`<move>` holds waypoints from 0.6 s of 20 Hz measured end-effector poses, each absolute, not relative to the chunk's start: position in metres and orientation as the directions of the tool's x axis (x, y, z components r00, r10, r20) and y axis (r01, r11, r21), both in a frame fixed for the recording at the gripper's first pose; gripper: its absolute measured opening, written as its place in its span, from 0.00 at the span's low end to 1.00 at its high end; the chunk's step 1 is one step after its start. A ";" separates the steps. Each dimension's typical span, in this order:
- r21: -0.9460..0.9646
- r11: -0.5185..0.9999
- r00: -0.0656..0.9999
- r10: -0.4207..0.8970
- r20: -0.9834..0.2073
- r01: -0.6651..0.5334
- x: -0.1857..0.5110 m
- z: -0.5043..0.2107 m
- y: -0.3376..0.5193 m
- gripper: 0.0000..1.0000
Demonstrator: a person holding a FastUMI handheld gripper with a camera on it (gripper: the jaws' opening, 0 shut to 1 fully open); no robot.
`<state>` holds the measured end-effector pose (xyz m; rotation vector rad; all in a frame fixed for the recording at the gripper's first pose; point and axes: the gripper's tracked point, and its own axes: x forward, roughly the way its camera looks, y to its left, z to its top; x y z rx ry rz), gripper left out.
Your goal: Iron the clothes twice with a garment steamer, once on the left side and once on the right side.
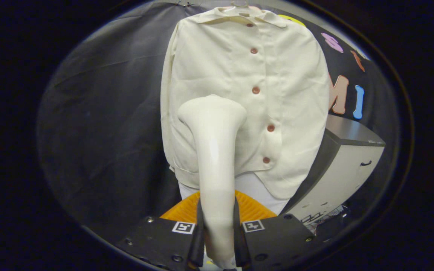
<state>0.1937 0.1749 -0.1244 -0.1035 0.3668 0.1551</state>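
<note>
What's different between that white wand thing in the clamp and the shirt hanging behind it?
The steamer is smooth, glossy and rigid; the shirt is matte, soft cloth with creases. The steamer stands clamped between the gripper's two fingers, its flared head against the shirt's left half; the shirt hangs from a hanger. The shirt carries a row of reddish buttons; the steamer is plain. Both are cream-white.

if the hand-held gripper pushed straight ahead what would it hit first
Shut on the white plastic garment steamer, the hand-held gripper would likely press the steamer's head into the hanging cream button-up shirt; depth unclear.

Glossy smooth plastic steamer [217, 150]; matt woven cloth shirt [277, 75]; shiny buttons [255, 90].
</note>
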 end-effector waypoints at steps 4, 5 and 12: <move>-0.079 0.983 0.946 0.135 -0.294 -0.165 0.187 -0.087 0.161 0.32; -0.062 0.985 0.952 0.136 -0.273 -0.158 0.187 -0.074 0.155 0.32; -0.086 0.996 0.996 0.020 -0.091 -0.028 0.219 0.039 0.086 0.31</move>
